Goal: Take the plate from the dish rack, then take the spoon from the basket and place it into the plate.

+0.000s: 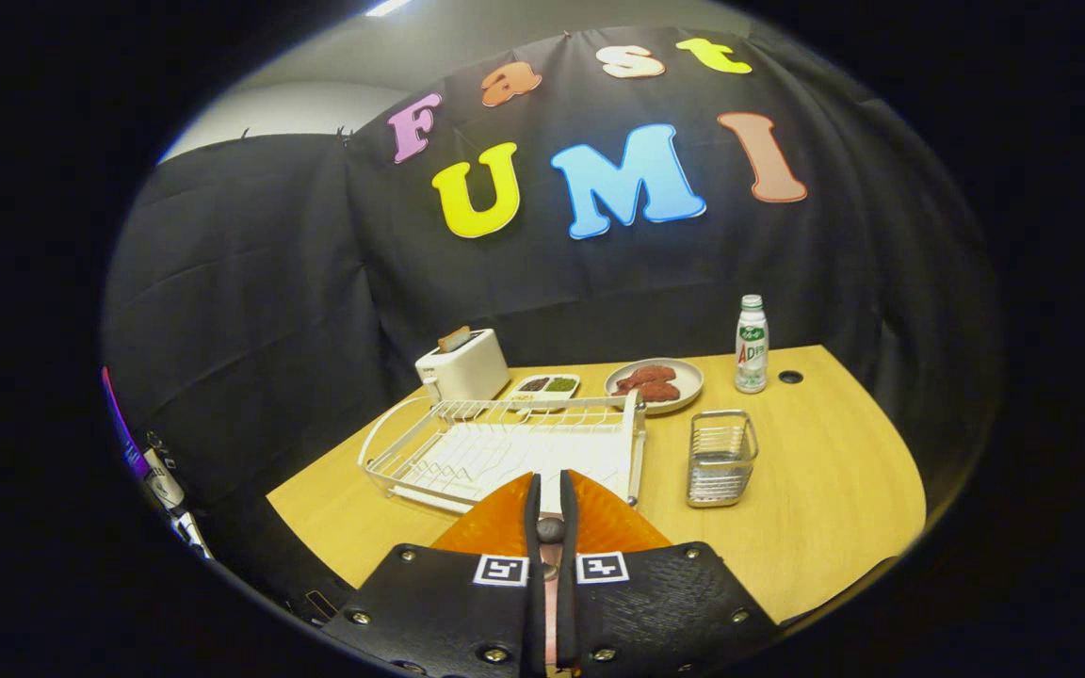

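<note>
An orange plate (pixel 604 527) lies on the wooden table just in front of the white wire dish rack (pixel 505 443), directly under my fingers. My gripper (pixel 551 482) is shut, its two fingers nearly together over the middle of the plate. A spoon (pixel 550 530) is pinched between them: a grey rounded part shows in the gap, and a pink handle runs back between the fingers. The spoon's far end is hidden by the fingers. The wire basket (pixel 721 459) stands to the right of the rack, beyond the plate, and looks empty.
Behind the rack stand a white toaster (pixel 462 367) with toast in it, a small white dish (pixel 544 386) of condiments and a plate of red food (pixel 655 384). A small bottle (pixel 751 344) stands at the back right. Bare tabletop (pixel 825 490) lies right of the basket.
</note>
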Available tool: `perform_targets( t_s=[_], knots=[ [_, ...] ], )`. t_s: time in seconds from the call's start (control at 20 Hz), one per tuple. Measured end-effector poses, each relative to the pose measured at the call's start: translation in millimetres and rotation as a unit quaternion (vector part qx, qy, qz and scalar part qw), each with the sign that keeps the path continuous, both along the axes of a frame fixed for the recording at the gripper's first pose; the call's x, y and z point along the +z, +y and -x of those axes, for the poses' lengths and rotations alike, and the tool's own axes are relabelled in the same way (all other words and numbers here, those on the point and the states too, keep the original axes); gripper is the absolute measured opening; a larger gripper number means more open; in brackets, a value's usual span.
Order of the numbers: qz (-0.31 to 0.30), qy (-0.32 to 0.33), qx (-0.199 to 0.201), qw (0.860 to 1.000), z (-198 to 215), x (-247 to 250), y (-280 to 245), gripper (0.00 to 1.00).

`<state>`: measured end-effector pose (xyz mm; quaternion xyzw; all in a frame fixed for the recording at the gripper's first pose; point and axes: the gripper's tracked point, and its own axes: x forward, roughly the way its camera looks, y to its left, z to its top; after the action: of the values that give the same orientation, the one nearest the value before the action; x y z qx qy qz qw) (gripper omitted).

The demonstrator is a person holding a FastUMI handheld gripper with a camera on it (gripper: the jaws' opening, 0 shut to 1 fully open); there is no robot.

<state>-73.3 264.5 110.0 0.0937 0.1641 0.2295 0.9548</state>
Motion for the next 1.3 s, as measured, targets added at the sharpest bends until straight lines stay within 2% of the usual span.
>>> perform_targets(
  t_s=[0.1, 0.6, 0.75, 1.0, 1.3],
  knots=[
    [-0.033, 0.019, 0.011, 0.999, -0.5, -7.6, 15.4, 0.04],
    [-0.010, 0.047, 0.045, 0.998, -8.6, -60.0, 31.2, 0.05],
    [-0.017, 0.051, 0.041, 0.998, -5.4, -62.5, 22.9, 0.05],
    [-0.019, 0.076, 0.036, 0.996, -6.8, -77.3, 14.2, 0.12],
    [-0.028, 0.097, 0.006, 0.995, -6.3, -96.6, -9.8, 0.18]
  ],
)
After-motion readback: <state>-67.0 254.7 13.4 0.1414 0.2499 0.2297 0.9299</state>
